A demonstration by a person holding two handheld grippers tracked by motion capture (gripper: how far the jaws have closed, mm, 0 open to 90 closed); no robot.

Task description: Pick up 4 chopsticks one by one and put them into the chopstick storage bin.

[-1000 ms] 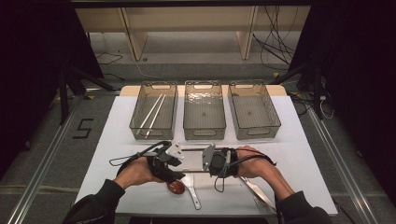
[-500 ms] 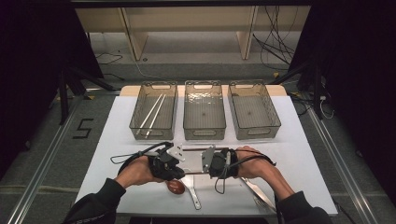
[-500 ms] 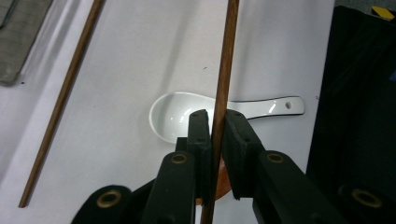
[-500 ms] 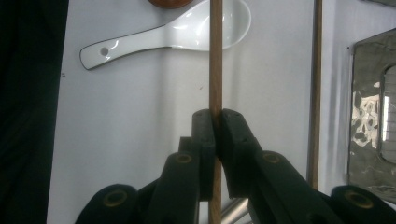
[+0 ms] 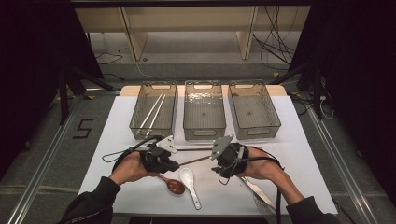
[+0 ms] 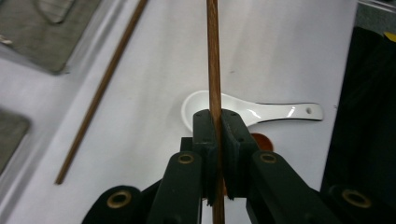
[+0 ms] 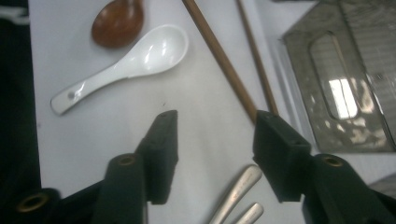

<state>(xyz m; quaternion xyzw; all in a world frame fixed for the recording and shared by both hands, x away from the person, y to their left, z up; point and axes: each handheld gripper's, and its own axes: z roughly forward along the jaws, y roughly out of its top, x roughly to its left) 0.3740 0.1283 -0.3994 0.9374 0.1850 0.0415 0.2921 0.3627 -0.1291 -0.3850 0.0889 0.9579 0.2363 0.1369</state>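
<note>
A slim brown wooden chopstick (image 6: pixel 213 60) was clamped between the pads of the left claw (image 6: pixel 218 122), lifted off the white bench (image 5: pixel 299 154) and stretching toward the right claw (image 7: pixel 215 123), while its twin (image 6: pixel 100 88) lay flat on the bench nearby.

High overhead view facing forward; two close gripper views, both sharing the white spoon (image 6: pixel 252 110).

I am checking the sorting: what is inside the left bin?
In the high view, the left bin holds two pale chopsticks lying diagonally. Its floor looks otherwise bare, though the tinted near wall hides the strip just behind it, so something small there cannot be excluded.
</note>
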